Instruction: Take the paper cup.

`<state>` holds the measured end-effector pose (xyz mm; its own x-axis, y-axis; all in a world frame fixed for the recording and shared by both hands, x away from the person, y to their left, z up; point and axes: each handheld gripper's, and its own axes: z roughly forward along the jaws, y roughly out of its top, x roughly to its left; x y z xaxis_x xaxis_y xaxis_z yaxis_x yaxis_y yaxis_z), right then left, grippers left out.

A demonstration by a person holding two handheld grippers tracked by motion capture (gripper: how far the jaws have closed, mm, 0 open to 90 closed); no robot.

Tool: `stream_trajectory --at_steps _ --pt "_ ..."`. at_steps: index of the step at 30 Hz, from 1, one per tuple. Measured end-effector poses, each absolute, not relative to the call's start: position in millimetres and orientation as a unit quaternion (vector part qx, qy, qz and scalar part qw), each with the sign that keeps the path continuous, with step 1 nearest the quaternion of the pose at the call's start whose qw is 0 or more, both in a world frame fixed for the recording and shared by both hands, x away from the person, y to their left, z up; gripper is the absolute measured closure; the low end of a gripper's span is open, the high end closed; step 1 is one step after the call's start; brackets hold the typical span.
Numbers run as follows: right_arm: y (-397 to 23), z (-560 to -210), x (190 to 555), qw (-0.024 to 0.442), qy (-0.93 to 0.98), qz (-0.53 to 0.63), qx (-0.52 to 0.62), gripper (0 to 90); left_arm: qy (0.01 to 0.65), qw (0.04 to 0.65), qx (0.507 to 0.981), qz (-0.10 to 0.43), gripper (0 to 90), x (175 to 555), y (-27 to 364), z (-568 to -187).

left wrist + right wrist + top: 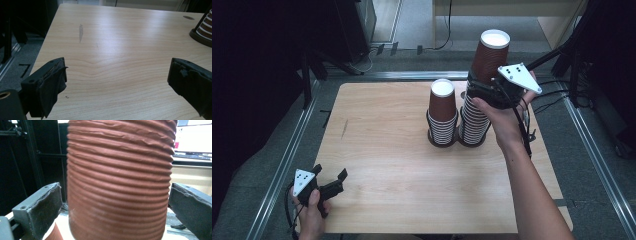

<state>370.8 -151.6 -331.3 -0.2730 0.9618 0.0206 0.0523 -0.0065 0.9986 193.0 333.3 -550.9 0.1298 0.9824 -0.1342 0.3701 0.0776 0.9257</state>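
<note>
Right gripper view puts the ribbed brown paper cup between my right gripper's spread jaws, their padded faces flanking its corrugated wall without clear contact, ready to clamp, I judge. It tops the taller stack of nested brown cups near the pale wooden worktop's far right edge. My left gripper rests released at the near left corner.

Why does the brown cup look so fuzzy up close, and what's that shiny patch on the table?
In the right gripper view the ribbed brown cup sits so near the camera that it blurs, most at its lower edge. In the left gripper view the light makes pale glare on the wooden table. In the high view the table's surroundings lie in deep shadow.
</note>
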Motion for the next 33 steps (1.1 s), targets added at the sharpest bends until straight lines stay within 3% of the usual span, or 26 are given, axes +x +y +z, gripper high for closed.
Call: stream_trajectory --at_steps 6,9,33 --pt "-150.1 -332.0 380.0 0.406 0.573 0.547 0.455 1.3 0.568 0.459 0.595 0.334 2.5 193.1 332.3 -551.0" --pt "-147.5 -333.4 382.8 0.405 0.582 0.544 0.449 6.9 0.568 0.459 0.595 0.334 2.5 193.0 332.5 -551.0" --pt "-146.3 -326.3 383.5 0.41 0.578 0.544 0.45 10.1 0.566 0.462 0.597 0.331 2.5 193.0 332.6 -551.0"
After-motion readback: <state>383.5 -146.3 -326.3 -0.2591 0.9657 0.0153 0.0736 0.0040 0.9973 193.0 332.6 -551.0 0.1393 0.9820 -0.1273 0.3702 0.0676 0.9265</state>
